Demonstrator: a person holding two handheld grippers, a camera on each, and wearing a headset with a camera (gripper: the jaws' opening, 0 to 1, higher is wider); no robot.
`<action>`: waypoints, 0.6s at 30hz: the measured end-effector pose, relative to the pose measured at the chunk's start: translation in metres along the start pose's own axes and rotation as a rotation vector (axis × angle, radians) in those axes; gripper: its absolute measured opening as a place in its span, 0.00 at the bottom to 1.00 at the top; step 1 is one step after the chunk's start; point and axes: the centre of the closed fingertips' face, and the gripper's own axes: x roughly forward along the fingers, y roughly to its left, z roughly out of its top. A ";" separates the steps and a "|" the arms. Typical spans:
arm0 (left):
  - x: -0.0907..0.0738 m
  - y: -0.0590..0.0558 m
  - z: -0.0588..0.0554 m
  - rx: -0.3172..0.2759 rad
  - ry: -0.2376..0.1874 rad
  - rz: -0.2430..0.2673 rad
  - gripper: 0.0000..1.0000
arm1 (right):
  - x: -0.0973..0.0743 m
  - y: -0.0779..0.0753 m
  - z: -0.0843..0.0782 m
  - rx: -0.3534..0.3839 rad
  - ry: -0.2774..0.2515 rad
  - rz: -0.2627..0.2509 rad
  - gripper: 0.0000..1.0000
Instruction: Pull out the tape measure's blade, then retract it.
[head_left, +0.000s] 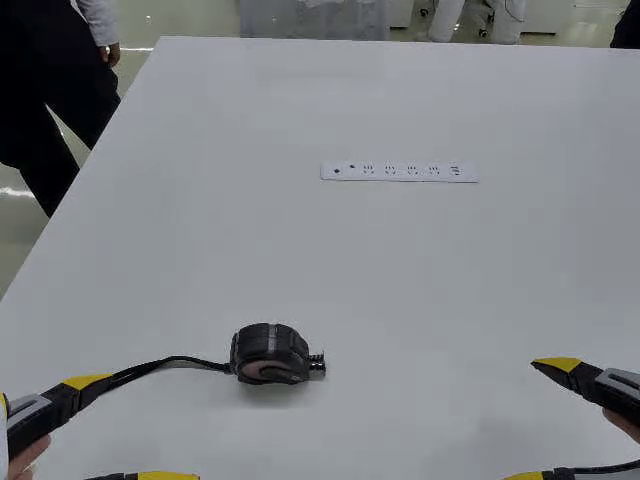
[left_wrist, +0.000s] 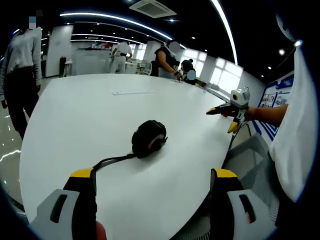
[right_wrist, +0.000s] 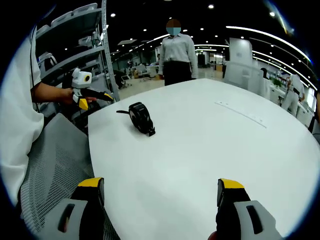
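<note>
The black tape measure (head_left: 272, 355) lies on the white table (head_left: 400, 270) near its front edge, blade fully in, the hook tip pointing right. Its black wrist strap (head_left: 165, 366) trails left. My left gripper (head_left: 125, 430) is open at the bottom left, its upper yellow tip close to the strap's end. In the left gripper view the tape measure (left_wrist: 149, 137) lies ahead of the open left gripper (left_wrist: 153, 175). My right gripper (head_left: 540, 420) stands open at the bottom right, well clear of the case. From the right gripper (right_wrist: 161, 183) the tape measure (right_wrist: 140, 117) is farther off.
A flat white power strip (head_left: 398, 171) lies in the middle of the table, beyond the tape measure. A person in dark trousers (head_left: 50, 90) stands by the table's far left corner. A grey mesh chair (right_wrist: 55, 160) is at the near edge.
</note>
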 end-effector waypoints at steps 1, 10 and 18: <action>0.001 0.000 0.000 0.001 0.003 -0.002 0.92 | 0.001 -0.001 0.000 -0.002 0.001 -0.001 0.95; 0.014 -0.005 -0.001 0.031 0.034 -0.045 0.93 | 0.011 -0.004 0.003 -0.026 0.015 0.026 0.96; 0.029 -0.005 0.007 0.079 0.061 -0.085 0.93 | 0.026 -0.007 0.010 -0.062 0.029 0.065 0.96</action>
